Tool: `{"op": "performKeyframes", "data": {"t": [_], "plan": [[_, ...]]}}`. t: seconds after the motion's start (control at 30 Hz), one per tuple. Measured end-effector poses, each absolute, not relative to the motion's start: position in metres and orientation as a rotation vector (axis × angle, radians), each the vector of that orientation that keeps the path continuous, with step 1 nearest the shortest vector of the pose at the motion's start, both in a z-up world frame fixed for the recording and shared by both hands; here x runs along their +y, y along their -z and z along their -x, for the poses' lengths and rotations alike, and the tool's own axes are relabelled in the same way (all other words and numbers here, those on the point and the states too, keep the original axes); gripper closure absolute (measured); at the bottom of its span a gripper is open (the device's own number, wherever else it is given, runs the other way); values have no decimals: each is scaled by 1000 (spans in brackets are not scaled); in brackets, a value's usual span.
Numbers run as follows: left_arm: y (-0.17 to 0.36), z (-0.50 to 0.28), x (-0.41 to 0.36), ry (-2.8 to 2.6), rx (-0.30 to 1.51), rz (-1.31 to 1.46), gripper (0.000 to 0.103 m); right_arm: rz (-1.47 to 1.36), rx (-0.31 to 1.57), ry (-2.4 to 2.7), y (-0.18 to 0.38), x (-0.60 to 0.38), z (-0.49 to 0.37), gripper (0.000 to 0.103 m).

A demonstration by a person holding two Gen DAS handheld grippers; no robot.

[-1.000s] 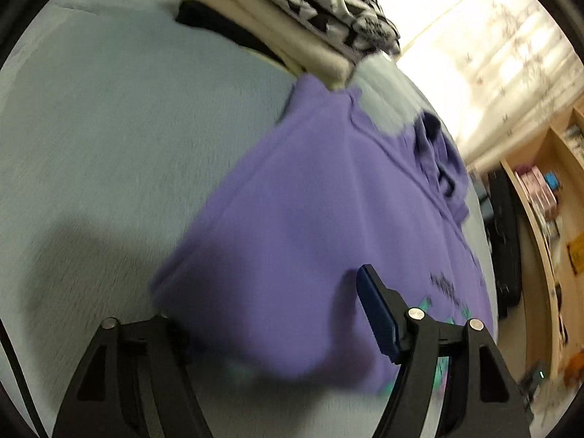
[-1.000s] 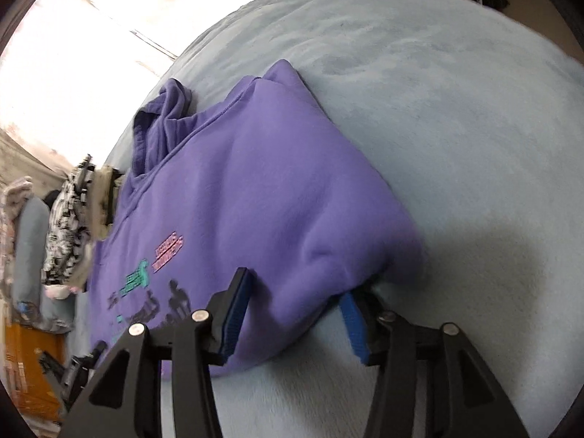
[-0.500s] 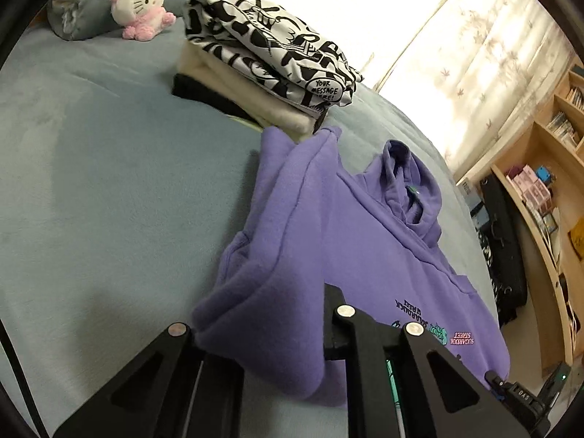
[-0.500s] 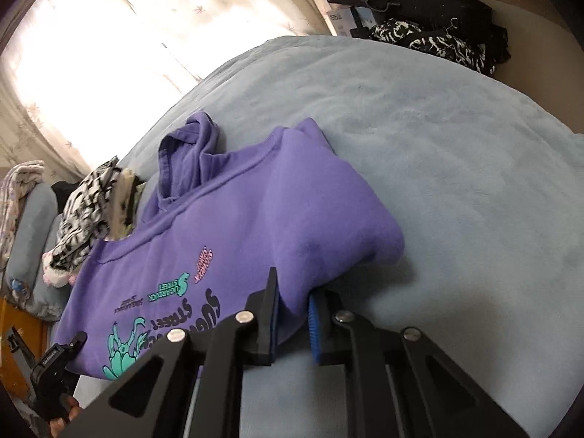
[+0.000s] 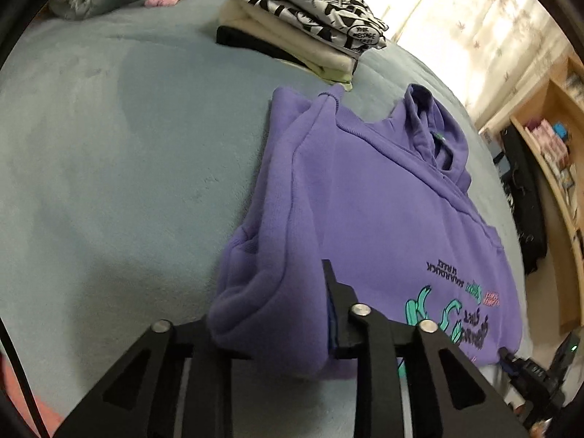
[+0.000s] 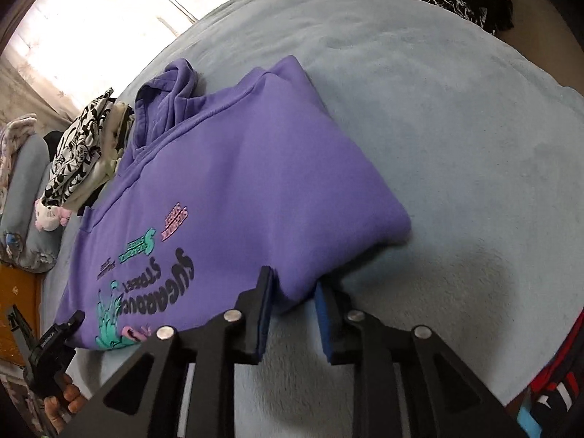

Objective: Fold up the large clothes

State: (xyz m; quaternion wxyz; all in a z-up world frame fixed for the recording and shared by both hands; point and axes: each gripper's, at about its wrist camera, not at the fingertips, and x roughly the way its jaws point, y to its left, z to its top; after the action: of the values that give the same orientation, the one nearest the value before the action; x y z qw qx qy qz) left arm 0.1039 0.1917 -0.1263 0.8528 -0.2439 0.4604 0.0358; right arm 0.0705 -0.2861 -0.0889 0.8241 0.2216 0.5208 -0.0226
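Left wrist view: the left hand-held gripper (image 5: pixel 270 314) has just been opening, its jaws narrow, with a thick fold of the purple hoodie (image 5: pixel 365 197) bulging between them on the bed (image 5: pixel 109 146).

Right wrist view: the right hand-held gripper (image 6: pixel 294 306) has likewise been opening; its narrow jaws flank the hoodie's near edge, and whether the pads press it I cannot tell.

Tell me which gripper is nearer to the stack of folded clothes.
Left. The left gripper holds the purple hoodie at the corner on the side of the stack of folded clothes; the right gripper is at the opposite corner, farther away.
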Motion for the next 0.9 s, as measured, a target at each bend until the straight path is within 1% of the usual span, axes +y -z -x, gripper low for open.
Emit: {"op": "performKeyframes", "data": {"t": [0.07,0.13,0.23,0.4,0.53,0.57,0.63,0.73,0.9], "plan": [[119,-102,190,-70,977,470,73,-445,1118,48,83,-285,-66,74],[115,-97,191,-82,987,449,67,-426,1132,32,78,-281,-60,74],[105,-82,194,-98,988,424,61,-414,1148,6,71,-275,-50,74],[79,-63,200,-118,958,339,58,-368,1125,-33,51,-262,-37,74],[53,-66,204,-115,909,310,56,-337,1095,-78,35,-250,-42,74],[47,-71,204,-109,895,302,55,-335,1088,-85,32,-247,-45,74],[38,-85,199,-95,871,279,50,-327,1071,-102,28,-242,-57,74],[28,-117,187,-53,853,241,50,-312,1061,-122,25,-236,-79,74],[30,-198,157,45,860,182,50,-274,1038,-152,22,-226,-134,74]]}}
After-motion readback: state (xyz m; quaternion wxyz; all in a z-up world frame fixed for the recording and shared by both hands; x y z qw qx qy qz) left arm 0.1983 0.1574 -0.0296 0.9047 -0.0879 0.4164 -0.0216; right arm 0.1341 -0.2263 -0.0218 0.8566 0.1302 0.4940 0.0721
